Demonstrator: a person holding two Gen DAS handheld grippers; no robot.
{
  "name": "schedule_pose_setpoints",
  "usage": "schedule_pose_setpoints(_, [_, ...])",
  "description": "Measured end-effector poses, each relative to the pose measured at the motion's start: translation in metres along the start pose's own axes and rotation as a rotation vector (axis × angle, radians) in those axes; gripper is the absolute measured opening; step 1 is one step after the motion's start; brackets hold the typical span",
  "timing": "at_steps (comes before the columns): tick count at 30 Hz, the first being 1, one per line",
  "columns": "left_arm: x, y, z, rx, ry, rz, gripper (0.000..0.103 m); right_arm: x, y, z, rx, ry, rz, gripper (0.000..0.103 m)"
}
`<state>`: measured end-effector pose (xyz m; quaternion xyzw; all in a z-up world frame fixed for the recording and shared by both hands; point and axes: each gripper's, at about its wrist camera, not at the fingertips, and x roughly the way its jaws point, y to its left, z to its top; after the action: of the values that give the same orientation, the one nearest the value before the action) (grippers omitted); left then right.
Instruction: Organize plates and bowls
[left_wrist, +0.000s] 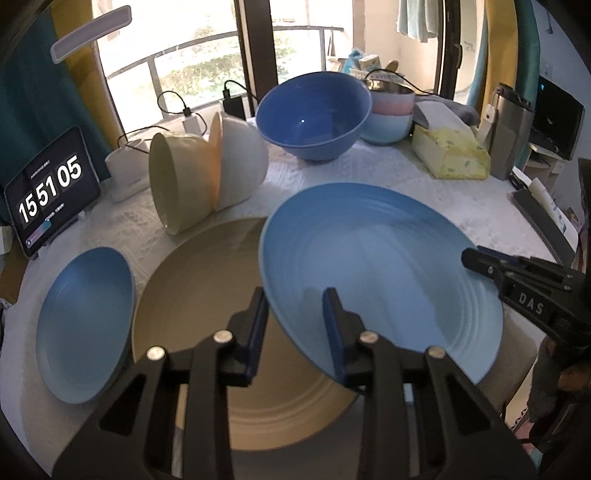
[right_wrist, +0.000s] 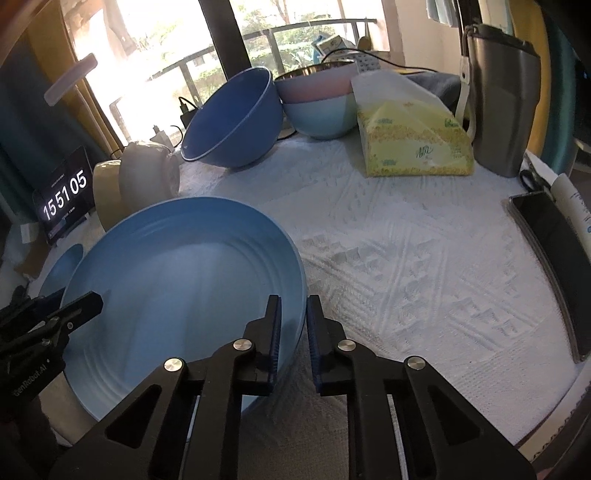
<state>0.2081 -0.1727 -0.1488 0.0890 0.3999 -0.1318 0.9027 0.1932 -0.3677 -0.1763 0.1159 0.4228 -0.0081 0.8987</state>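
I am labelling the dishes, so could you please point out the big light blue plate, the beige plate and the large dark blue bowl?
Big light blue plate (left_wrist: 388, 266): left wrist view, inner face.
Beige plate (left_wrist: 207, 280): left wrist view, bare inner surface.
Large dark blue bowl (left_wrist: 314, 110): left wrist view, inside wall.

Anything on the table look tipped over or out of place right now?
Yes. A nested stack of bowls, cream, orange and white, lies on its side behind the beige plate, mouths facing left. The large blue bowl also sits tilted. The big blue plate is slanted too, but both grippers hold its rim.
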Motion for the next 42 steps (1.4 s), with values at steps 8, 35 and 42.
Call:
schedule_pose_setpoints(8, [-0.009,0.012,-0.005,-0.026,-0.027,0.003,0.031,-0.008,0.014,0.002,-0.028,-0.018,-0.01,0.015])
schedule_pose_setpoints(35, [-0.035,0.074,-0.029,-0.148,-0.102,0.024,0.031,-0.019,0.086,0.004,-0.147,-0.04,-0.022,0.015])
schedule_pose_setpoints(42, [-0.031,0.093,-0.037,-0.179,-0.09,0.045,0.031,-0.01,0.107,0.002,-0.179,-0.023,-0.014,0.016])
